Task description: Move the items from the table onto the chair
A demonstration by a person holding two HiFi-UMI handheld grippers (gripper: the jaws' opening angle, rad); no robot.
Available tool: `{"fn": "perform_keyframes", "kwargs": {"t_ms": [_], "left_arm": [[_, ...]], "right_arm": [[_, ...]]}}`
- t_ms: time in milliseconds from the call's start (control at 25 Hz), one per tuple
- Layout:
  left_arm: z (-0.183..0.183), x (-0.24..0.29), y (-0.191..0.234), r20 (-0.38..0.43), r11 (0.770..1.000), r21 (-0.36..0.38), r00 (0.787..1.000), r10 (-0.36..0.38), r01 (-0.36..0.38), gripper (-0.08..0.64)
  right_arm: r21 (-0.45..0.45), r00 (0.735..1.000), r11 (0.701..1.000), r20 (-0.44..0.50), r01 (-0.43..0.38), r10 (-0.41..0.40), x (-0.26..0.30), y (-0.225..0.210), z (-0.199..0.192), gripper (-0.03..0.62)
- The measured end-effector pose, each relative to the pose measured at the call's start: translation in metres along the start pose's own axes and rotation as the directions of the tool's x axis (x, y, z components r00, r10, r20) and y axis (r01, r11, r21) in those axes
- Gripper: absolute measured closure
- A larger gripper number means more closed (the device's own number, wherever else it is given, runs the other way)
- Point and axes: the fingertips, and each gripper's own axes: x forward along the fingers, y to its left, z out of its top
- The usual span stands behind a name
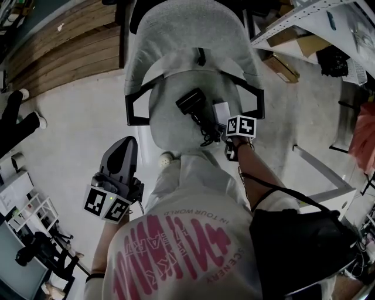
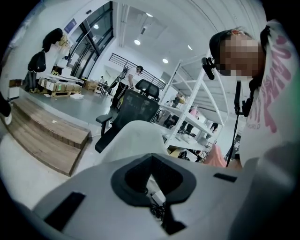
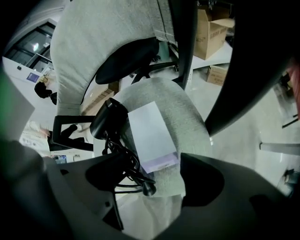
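Note:
A grey fabric chair (image 1: pixel 170 120) stands in front of me. On its seat lie a black hair dryer (image 1: pixel 191 101) with its coiled cord (image 1: pixel 208 136) and a flat white box (image 1: pixel 221 111). My right gripper (image 1: pixel 237 130) hangs over the seat's front right, pointing steeply down. In the right gripper view its jaws stand wide open (image 3: pixel 157 183); the white box (image 3: pixel 151 136) lies flat on the seat beyond them, free of the pads, beside the hair dryer (image 3: pixel 108 117). My left gripper (image 1: pixel 122 149) is low at the left over the floor, shut and empty (image 2: pixel 152 180).
A wooden platform (image 1: pixel 64 41) lies on the floor to the far left. White shelving (image 1: pixel 304 17) and a cardboard box (image 1: pixel 281 67) stand at the right. A black office chair (image 2: pixel 133 110) and a distant person (image 2: pixel 137 75) show in the left gripper view.

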Motion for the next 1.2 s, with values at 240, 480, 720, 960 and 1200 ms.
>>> {"fn": "perform_keyframes", "kwargs": {"t_ms": [240, 480, 720, 960, 1200], "left_arm": [[0.002, -0.005, 0.000, 0.022, 0.998, 0.009, 0.998, -0.064, 0.064, 0.552], [0.012, -0.018, -0.004, 0.053, 0.988, 0.064, 0.988, -0.146, 0.143, 0.552], [0.018, -0.048, -0.007, 0.059, 0.976, 0.085, 0.977, -0.207, 0.201, 0.552], [0.043, -0.071, -0.026, 0.059, 0.937, 0.149, 0.943, -0.327, 0.316, 0.552], [0.059, -0.103, -0.037, 0.097, 0.908, 0.195, 0.914, -0.394, 0.371, 0.552]], "right_arm": [[0.041, 0.989, 0.996, 0.129, -0.074, 0.068, -0.029, 0.016, -0.001, 0.222], [0.043, 0.873, 0.983, 0.468, -0.178, 0.138, -0.106, 0.042, 0.020, 0.456], [-0.022, 0.662, 0.946, 0.709, -0.324, 0.243, -0.192, 0.083, 0.021, 0.570], [-0.194, 0.463, 0.931, 0.824, -0.311, 0.326, -0.281, 0.127, 0.009, 0.578], [-0.378, 0.327, 0.915, 0.854, -0.144, 0.404, -0.359, 0.189, -0.037, 0.578]]}}
